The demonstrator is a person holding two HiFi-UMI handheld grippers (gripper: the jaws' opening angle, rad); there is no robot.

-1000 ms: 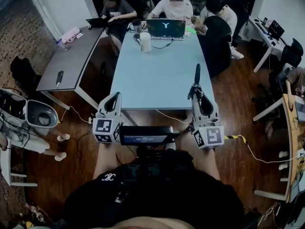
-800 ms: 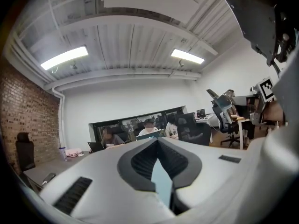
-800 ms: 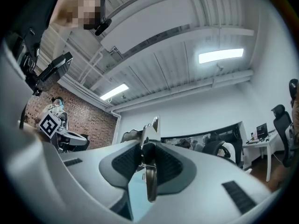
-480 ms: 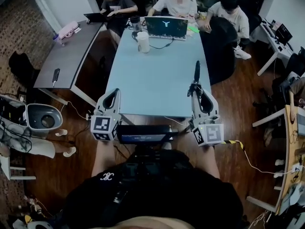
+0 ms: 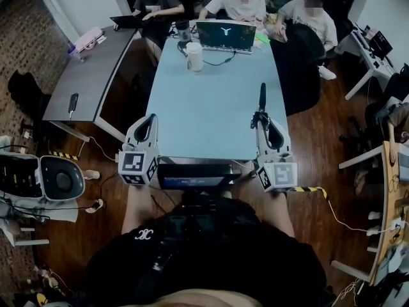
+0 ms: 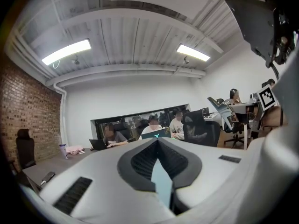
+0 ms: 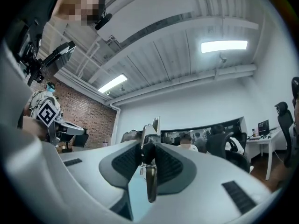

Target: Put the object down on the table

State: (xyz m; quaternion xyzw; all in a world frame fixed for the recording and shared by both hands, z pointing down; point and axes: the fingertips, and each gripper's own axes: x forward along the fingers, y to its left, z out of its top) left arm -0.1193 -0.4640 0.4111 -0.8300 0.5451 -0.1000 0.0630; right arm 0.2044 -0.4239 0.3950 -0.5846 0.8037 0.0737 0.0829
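Note:
Over the near edge of the light blue table (image 5: 211,101), my right gripper (image 5: 261,118) is shut on a dark slender tool (image 5: 262,98). The tool sticks out forward past the fingertips, above the tabletop. In the right gripper view the tool (image 7: 150,171) stands clamped between the black pads, and its silvery end rises above my right gripper (image 7: 148,146). My left gripper (image 5: 151,118) hangs at the table's near left corner. It is shut, with nothing in it. In the left gripper view its tips (image 6: 157,141) meet, and a sliver of table shows below.
A laptop (image 5: 223,34) and a white cup (image 5: 194,56) with a cable stand at the table's far end, where three people sit. A dark grey table (image 5: 96,69) with a phone (image 5: 73,101) is at the left. A white machine (image 5: 57,179) stands on the floor.
The view has shifted slightly and the table sits a little lower in the picture. Both grippers keep their places at the near edge, and the tool is still held.

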